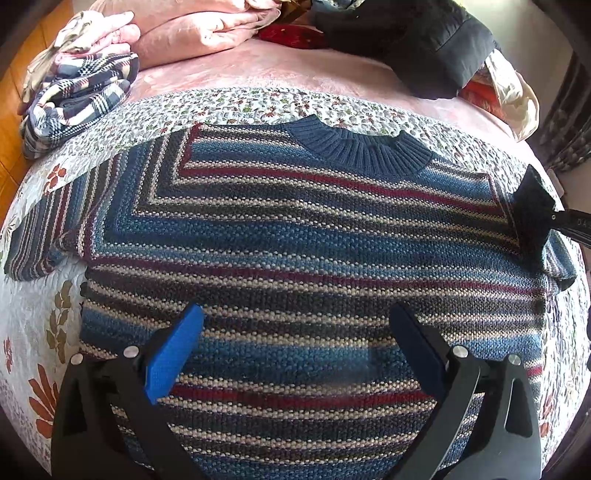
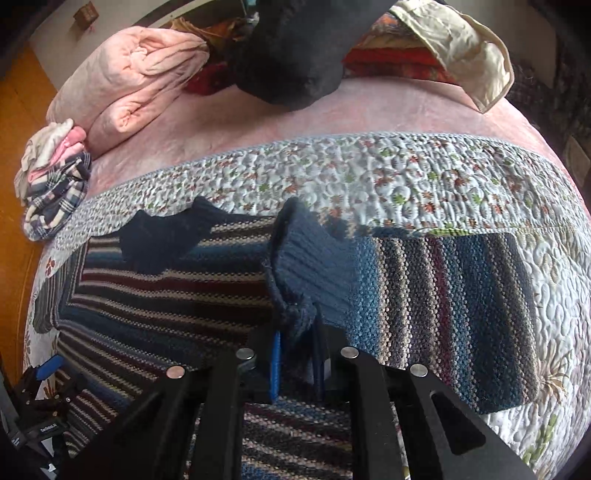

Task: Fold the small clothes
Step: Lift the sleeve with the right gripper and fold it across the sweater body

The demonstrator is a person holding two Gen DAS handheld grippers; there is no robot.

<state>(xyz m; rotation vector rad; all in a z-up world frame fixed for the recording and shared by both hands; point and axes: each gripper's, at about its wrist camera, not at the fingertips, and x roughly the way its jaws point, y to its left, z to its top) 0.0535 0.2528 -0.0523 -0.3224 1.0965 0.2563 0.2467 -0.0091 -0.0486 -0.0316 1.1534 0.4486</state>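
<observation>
Striped sweater (image 1: 303,258) lies flat, front up, on the floral quilt (image 1: 258,103) over the bed, collar (image 1: 362,147) pointing away from you. Your right gripper (image 2: 299,354) is pinched tight on the ribbed cuff (image 2: 306,266) of the right sleeve (image 2: 443,295), and the cuff stands bunched up near the collar side of the body, so that sleeve looks partway through being brought across; it is not laid down yet. Your left gripper (image 1: 295,347) hovers over the lower body with fingers spread wide, holding nothing. Left sleeve (image 1: 44,236) reaches out flat to the side, unfolded. Judged progress: early, with both sleeves and the body fold left. Plaid garment (image 1: 77,99) and pink blanket (image 1: 192,33) sit well apart at the far edge.
</observation>
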